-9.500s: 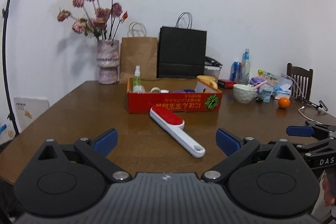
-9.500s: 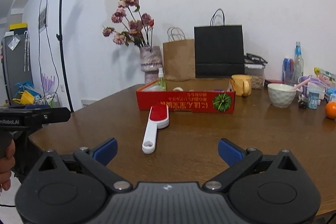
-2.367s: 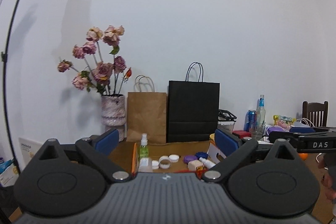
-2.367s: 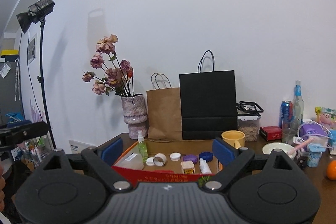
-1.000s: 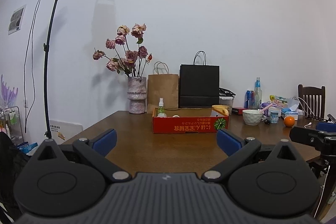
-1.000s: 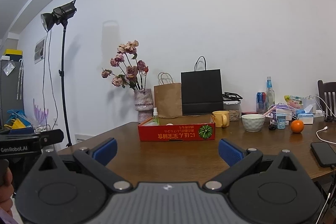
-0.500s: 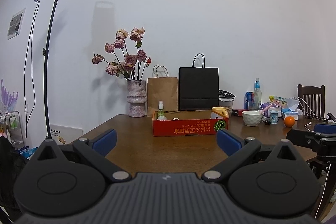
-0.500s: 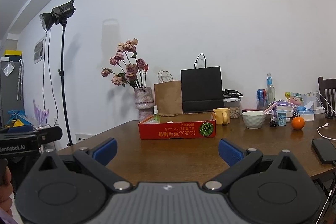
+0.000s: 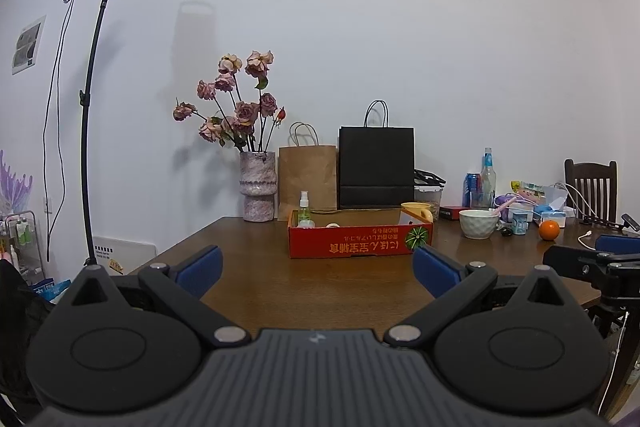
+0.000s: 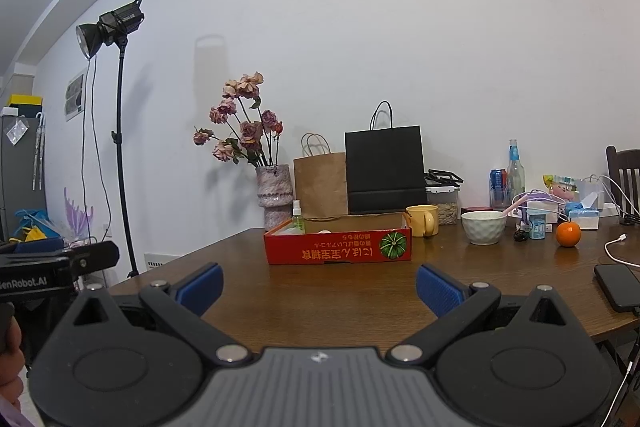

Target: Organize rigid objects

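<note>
Both grippers have pulled back from the table since a moment ago, and the lint brush that lay in front of the red box (image 9: 360,241) is gone from the tabletop, so the tidying looks finished or nearly so. The left gripper (image 9: 318,267) and right gripper (image 10: 319,285) are both spread wide and hold nothing. The box sits mid-table, far from both. Only the right wrist view shows the phone (image 10: 618,287) at the near right edge.
</note>
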